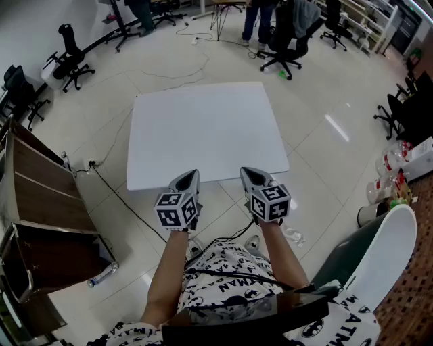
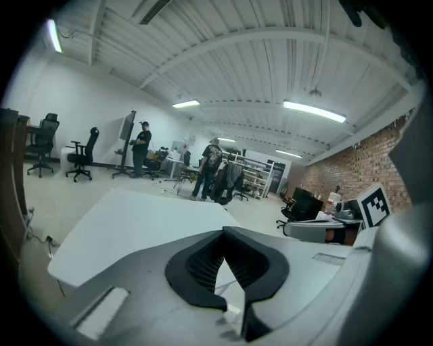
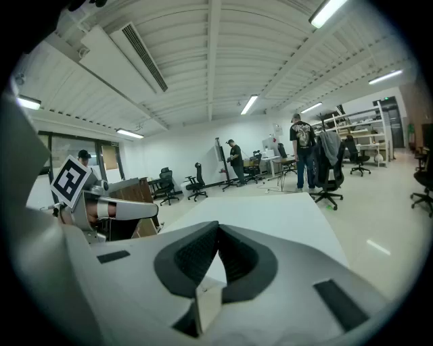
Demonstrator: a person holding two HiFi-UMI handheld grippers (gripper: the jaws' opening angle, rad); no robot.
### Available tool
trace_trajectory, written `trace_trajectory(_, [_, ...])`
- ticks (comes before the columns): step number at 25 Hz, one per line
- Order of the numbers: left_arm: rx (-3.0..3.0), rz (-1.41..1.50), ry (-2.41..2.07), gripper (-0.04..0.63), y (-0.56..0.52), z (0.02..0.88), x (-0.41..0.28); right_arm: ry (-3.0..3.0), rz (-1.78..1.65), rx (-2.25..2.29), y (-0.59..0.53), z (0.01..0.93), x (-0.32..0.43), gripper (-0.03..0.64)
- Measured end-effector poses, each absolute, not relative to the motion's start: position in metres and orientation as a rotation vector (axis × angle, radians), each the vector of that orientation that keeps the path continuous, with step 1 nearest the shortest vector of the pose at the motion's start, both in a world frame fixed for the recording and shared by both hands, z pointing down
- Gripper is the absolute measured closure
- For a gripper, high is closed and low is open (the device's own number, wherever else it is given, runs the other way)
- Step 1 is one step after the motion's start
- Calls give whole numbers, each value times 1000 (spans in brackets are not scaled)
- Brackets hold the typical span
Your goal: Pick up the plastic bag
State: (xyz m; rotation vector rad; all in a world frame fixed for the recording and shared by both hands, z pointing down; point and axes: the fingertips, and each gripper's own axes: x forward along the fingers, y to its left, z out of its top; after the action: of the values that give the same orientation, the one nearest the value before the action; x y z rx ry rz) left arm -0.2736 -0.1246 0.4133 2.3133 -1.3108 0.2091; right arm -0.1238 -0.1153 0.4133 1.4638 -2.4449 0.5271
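No plastic bag shows on the white table (image 1: 203, 128), whose top is bare in all three views. My left gripper (image 1: 191, 176) and right gripper (image 1: 247, 173) hover side by side over the table's near edge, pointing toward the far side. In the left gripper view the left gripper (image 2: 223, 233) is shut with nothing between its jaws, and the table (image 2: 122, 223) stretches ahead of it. The right gripper (image 3: 218, 227) is likewise shut and empty above the table (image 3: 270, 216). A small clear crumpled thing (image 1: 293, 236) lies on the floor by my right foot, too small to identify.
A wooden cabinet (image 1: 40, 196) stands at the left and a white chair (image 1: 389, 250) at the right. Cables (image 1: 115, 196) run over the floor under the table. Office chairs (image 1: 71, 61) and people (image 1: 257, 20) are at the far side, bottles (image 1: 389, 165) at the right.
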Motion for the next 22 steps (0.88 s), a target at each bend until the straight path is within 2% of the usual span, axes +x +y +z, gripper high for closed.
trace_trajectory(10, [2370, 280, -1187, 595, -128, 426, -225, -2434, 598, 1561, -112, 426, -90, 606])
trace_trajectory(18, [2441, 442, -916, 595, -109, 463, -121, -2317, 795, 1755, -77, 481, -6, 583])
trace_trajectory(20, [2460, 474, -849, 595, -106, 475, -85, -2272, 847, 1772, -70, 504, 22, 482])
trace_trajectory(22, [2476, 524, -771, 595, -97, 490, -45, -2189, 886, 1799, -57, 530, 57, 480])
